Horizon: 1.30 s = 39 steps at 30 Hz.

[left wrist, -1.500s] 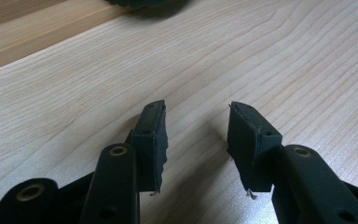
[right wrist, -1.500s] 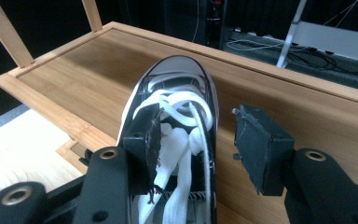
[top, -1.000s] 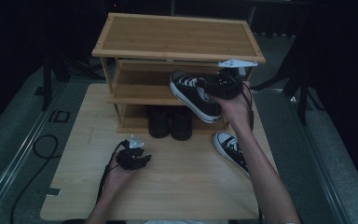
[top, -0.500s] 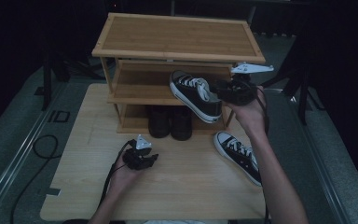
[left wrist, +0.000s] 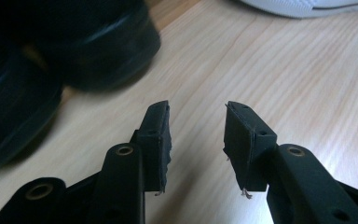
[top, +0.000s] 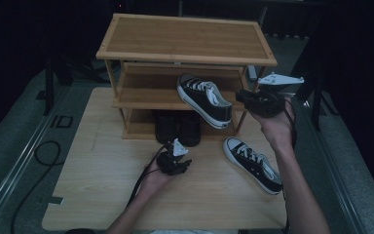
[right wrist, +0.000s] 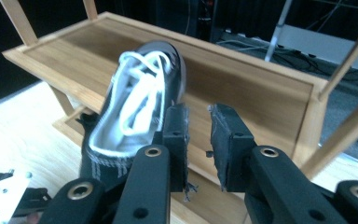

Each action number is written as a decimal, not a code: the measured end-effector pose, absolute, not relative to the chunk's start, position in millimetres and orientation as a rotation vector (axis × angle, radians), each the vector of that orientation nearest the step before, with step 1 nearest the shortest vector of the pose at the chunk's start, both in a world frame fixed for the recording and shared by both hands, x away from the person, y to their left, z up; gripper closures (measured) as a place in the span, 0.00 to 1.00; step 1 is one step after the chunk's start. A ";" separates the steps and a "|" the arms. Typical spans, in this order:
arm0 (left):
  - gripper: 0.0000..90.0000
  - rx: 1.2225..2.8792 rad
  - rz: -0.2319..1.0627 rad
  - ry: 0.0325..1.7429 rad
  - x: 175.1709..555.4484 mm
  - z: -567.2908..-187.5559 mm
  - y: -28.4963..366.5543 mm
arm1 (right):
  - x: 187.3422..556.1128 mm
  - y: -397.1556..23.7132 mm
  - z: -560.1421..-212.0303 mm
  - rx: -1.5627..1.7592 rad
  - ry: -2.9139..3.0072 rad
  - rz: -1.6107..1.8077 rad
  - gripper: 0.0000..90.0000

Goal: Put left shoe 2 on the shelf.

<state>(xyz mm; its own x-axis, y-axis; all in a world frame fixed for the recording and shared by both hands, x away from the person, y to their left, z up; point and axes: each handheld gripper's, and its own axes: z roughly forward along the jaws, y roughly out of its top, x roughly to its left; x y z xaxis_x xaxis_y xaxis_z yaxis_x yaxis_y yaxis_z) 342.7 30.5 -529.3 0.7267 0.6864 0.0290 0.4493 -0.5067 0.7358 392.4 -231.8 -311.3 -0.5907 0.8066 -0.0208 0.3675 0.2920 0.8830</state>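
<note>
The shelved sneaker [top: 205,100] lay on the middle shelf [top: 146,97] of the wooden shoe rack [top: 185,36], at the centre of the high view. Its long axis ran diagonally, with the toe toward the upper left, and the heel part stuck out over the front edge of the shelf. The right gripper [top: 241,97] stood just beside its heel, on the right. In the right gripper view the fingers [right wrist: 175,126] had just been closing and left only a narrow gap with nothing in it. The sneaker was to the left of them, outside the gap, so it seemed released and resting on the shelf alone. The second sneaker [top: 253,163] lay on the tabletop [top: 102,185] in the lower right of the high view, toe toward the upper left and heel toward the lower right. The left gripper [top: 177,165] was low over the tabletop to the left of it, near the black shoes [top: 177,126] on the bottom shelf. Its fingers had just been closing a little but stood well apart and empty. The toe was the end nearest to the left gripper, while the right hand was up at shelf height, so the left gripper seemed better placed to reach it along the tabletop.
</note>
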 end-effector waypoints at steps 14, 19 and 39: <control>0.68 2.177 0.398 0.855 364.4 -533.6 -11.1 | 396.8 -242.5 -337.0 1.102 2.155 1.187 0.85; 0.67 2.169 0.410 0.866 369.9 -536.1 -22.3 | 395.7 -242.6 -344.5 1.104 2.182 1.170 0.83; 1.00 2.042 0.600 1.002 406.7 -542.3 -62.1 | 384.2 -251.6 -368.3 1.125 2.215 1.156 0.84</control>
